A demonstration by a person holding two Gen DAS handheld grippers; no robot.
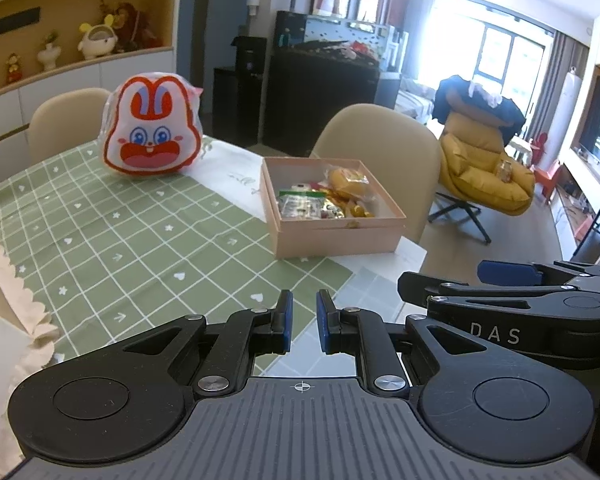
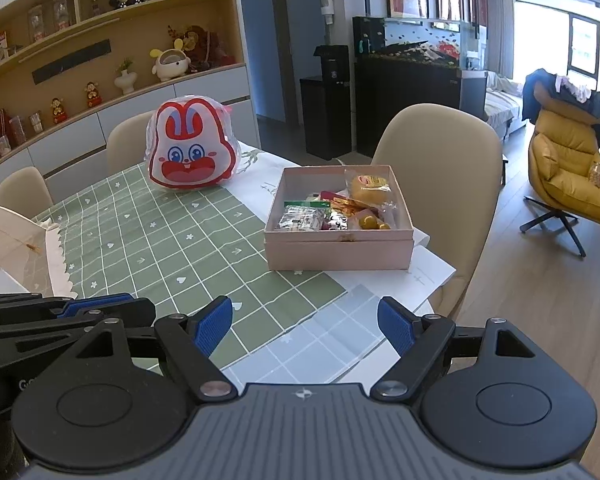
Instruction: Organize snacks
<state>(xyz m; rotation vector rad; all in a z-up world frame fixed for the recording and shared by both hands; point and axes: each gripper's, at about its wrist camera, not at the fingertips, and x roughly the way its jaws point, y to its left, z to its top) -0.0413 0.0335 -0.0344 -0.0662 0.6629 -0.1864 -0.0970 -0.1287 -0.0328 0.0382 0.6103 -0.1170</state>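
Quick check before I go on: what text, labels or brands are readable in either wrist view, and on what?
"DAS" – white letters on the right gripper body, seen in the left wrist view.
"Go" – start of a cut-off word on the left gripper body, seen in the right wrist view.
Snack wrappers in the pink box: printed, too small to read.
Bunny bag: a face only, no words.
Shelf frames and boxes: too blurred.

A shallow pink box [image 2: 339, 249] sits open near the bench's edge, wrapped snacks [image 2: 336, 210] piled loosely inside; a rabbit-faced snack bag [image 2: 190, 151] in red and white stands upright well behind it.
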